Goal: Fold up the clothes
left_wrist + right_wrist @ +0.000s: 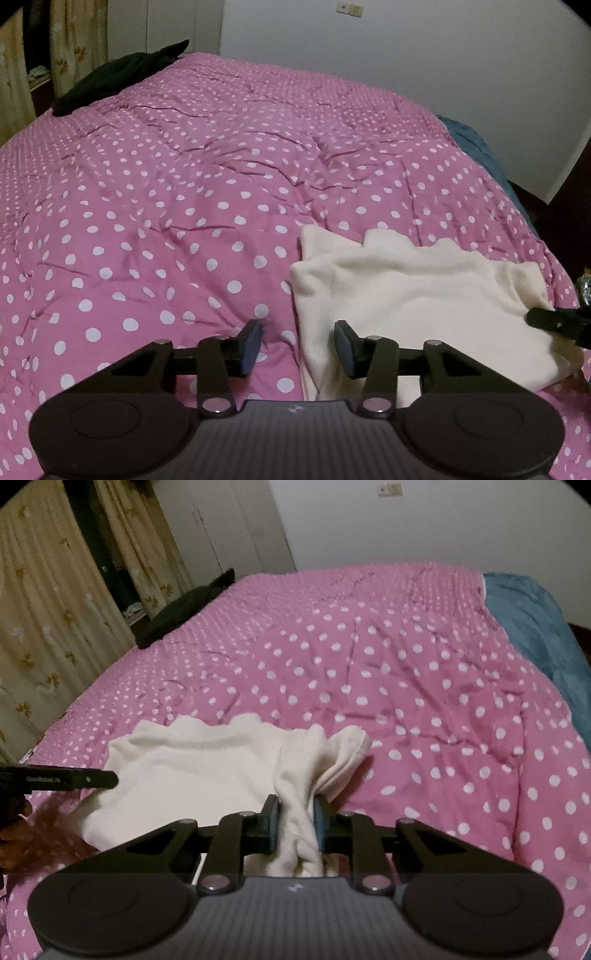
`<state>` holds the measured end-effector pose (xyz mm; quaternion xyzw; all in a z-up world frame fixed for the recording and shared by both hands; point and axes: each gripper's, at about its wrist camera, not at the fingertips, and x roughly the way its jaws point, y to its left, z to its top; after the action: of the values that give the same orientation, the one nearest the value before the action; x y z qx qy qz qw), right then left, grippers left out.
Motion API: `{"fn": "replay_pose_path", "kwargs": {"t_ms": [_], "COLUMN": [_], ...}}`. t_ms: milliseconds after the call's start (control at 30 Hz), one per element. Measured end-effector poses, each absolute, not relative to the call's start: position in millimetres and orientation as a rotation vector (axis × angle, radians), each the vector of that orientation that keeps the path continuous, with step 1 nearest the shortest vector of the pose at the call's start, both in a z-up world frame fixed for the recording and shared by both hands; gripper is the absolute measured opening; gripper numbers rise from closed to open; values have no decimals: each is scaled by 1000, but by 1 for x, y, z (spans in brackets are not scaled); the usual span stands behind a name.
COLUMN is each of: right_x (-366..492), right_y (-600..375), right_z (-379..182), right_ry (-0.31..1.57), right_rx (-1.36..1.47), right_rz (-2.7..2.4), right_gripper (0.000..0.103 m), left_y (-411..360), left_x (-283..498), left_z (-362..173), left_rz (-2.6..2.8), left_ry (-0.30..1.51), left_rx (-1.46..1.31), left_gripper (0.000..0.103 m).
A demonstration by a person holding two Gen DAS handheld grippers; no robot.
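Observation:
A cream fleece garment [413, 295] lies crumpled on the pink dotted duvet [177, 192]. My left gripper [298, 347] hovers at the garment's left edge. Its jaws stand apart, with that edge and bare duvet between them and neither pad pressing. My right gripper [296, 825] is shut on a bunched fold of the cream garment [192, 768] at its right side, where the cloth rises in a ridge between the pads. One of the right gripper's fingers [543, 320] shows at the left wrist view's right edge. One of the left gripper's fingers [74, 777] reaches in from the left of the right wrist view.
A black garment [122, 79] lies at the duvet's far left corner. A blue blanket [535, 627] covers the bed's right side. Floral curtains [44, 627] hang on the left and a white wall [406, 55] stands behind the bed.

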<state>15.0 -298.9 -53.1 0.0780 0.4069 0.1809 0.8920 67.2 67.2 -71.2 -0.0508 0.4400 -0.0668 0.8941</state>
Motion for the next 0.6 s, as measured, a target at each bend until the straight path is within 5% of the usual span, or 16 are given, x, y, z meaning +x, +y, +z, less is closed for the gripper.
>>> {"fn": "replay_pose_path", "kwargs": {"t_ms": [167,367,467,600], "right_x": [21,28,31,25], "right_y": [-302,-303,-302,-301], "right_z": [-62,-68,-68,-62], "right_ry": [862,879,880,854], "right_rx": [184,205,209,208], "right_rz": [367,368,374,388], "right_gripper": [34,36,29,21], "left_y": [71,71,70,69], "left_x": [73,88,94,92], "left_z": [-73,-78,-80,-77], "left_rz": [-122,-103,-102,-114], "left_ry": [912,912,909,893], "left_rx": [-108,-125,-130,-114], "left_gripper": [57,69,68,54]}}
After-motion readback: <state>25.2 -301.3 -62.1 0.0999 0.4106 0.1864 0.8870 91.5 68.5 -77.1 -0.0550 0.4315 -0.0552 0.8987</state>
